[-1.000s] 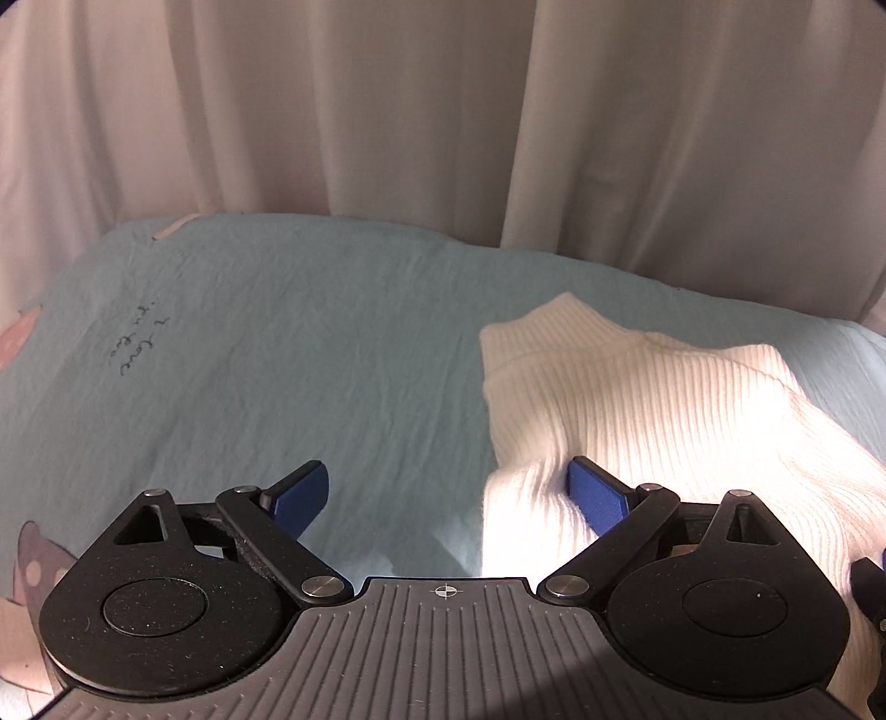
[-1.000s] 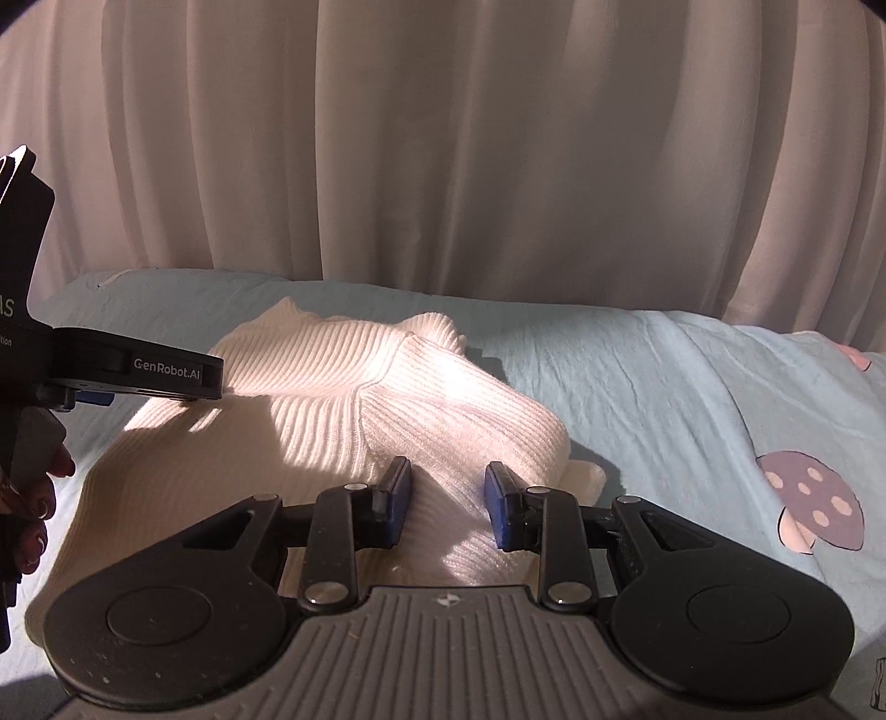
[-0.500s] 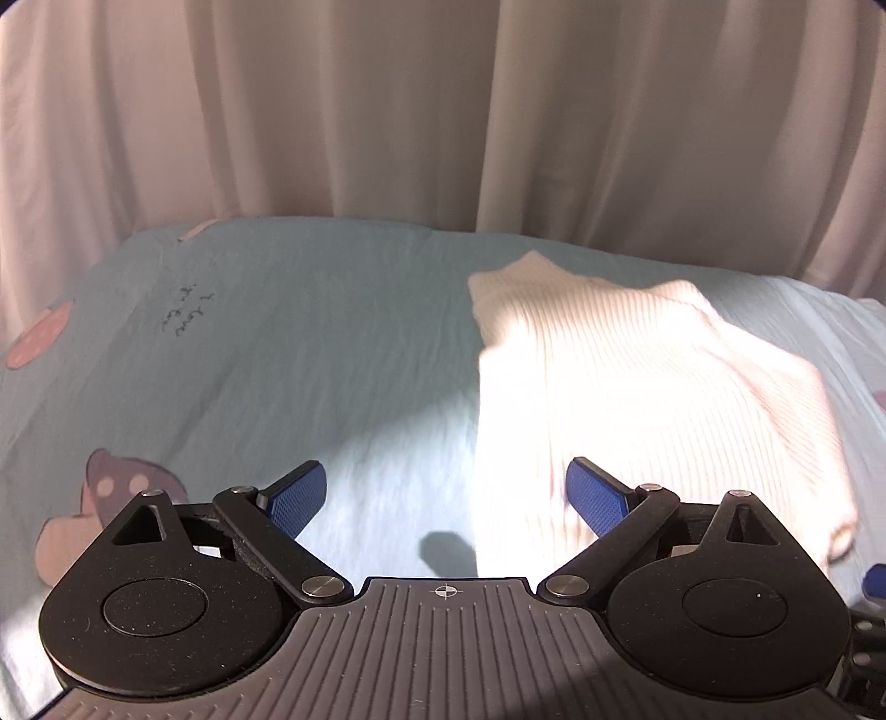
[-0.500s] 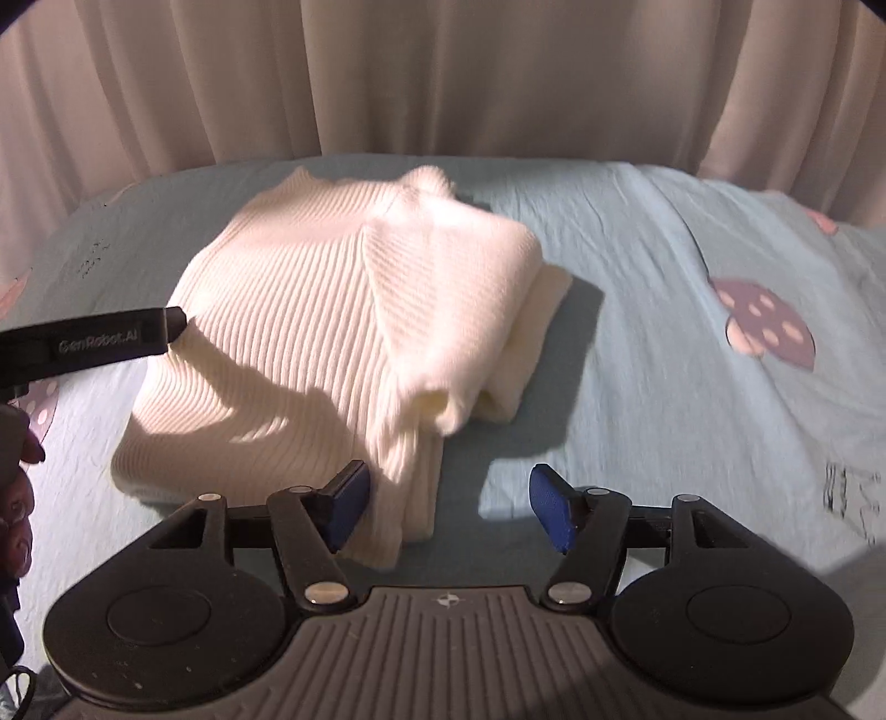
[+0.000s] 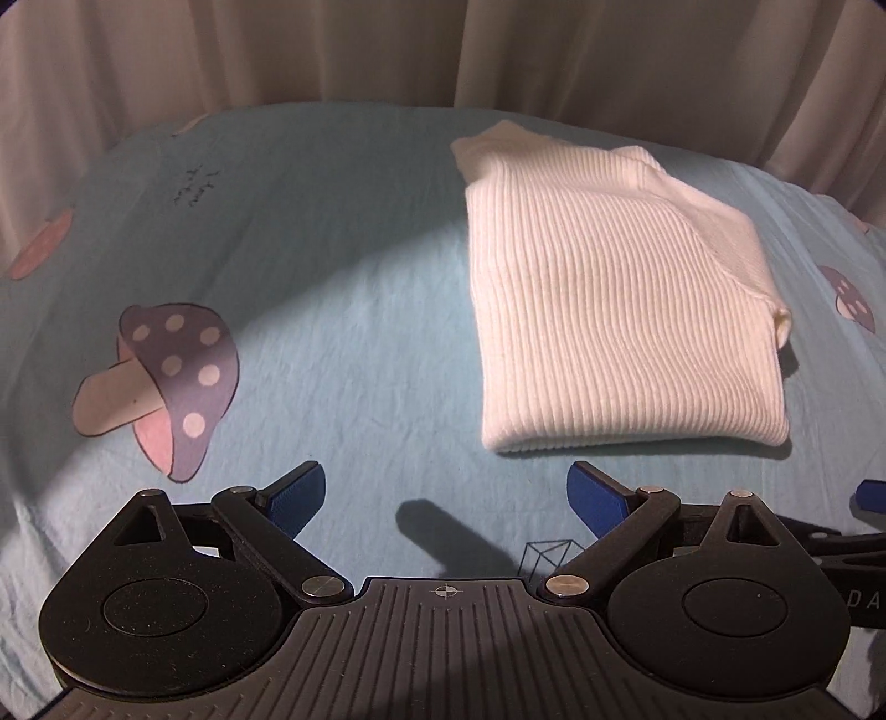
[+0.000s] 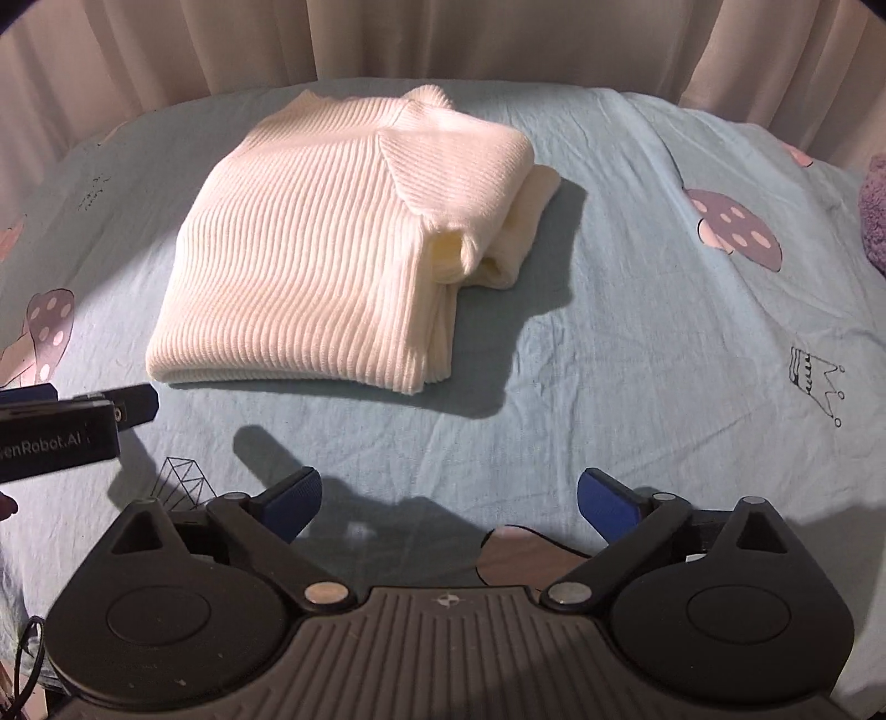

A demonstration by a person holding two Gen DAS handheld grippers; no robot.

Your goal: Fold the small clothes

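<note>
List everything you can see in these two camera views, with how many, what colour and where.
sweater: one, white ribbed knit, folded, lying on the sheet ahead of both tools
bed sheet: one, light blue, covers the whole surface
mushroom prints: several, purple and pink, scattered on the sheet
crown drawing: one, black outline, on the sheet to the right
curtain: one, pale beige, hanging behind the bed
fluffy item: one, purple, at the right edge, mostly cut off
left tool: one, black with blue pads, open, holding nothing
right tool: one, black with blue pads, open, holding nothing
</note>
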